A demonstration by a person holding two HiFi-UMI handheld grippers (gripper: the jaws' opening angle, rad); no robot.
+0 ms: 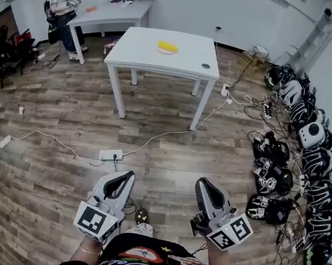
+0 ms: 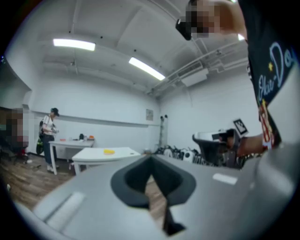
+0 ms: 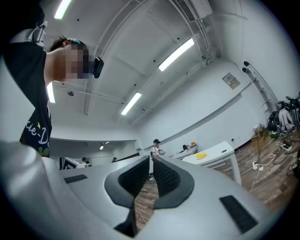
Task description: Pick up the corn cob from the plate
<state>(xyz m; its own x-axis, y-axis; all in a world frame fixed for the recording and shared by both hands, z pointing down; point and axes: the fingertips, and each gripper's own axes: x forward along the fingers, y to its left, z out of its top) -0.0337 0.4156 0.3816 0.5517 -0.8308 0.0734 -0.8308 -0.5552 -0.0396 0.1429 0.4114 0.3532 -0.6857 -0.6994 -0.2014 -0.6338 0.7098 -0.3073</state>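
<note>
A yellow corn cob [image 1: 167, 46] lies on a white plate [image 1: 166, 52] on the white table [image 1: 188, 59], far across the room. It shows small in the left gripper view as the corn cob [image 2: 108, 151] and in the right gripper view as the corn cob [image 3: 201, 155]. Both grippers are held low, close to the person's body and well short of the table. My left gripper [image 1: 129, 175] is shut with nothing in it, its tips meeting [image 2: 151, 161]. My right gripper [image 1: 202, 181] is likewise shut and empty, its ribbed pads together [image 3: 151, 159].
Wooden floor lies between me and the table, crossed by a white cable and power strip [image 1: 111, 154]. Several black-and-white devices [image 1: 297, 152] line the floor at the right wall. A person [image 1: 63, 0] stands by a second table [image 1: 112, 14] at the back left. A small dark object [image 1: 205, 66] sits on the table's near right corner.
</note>
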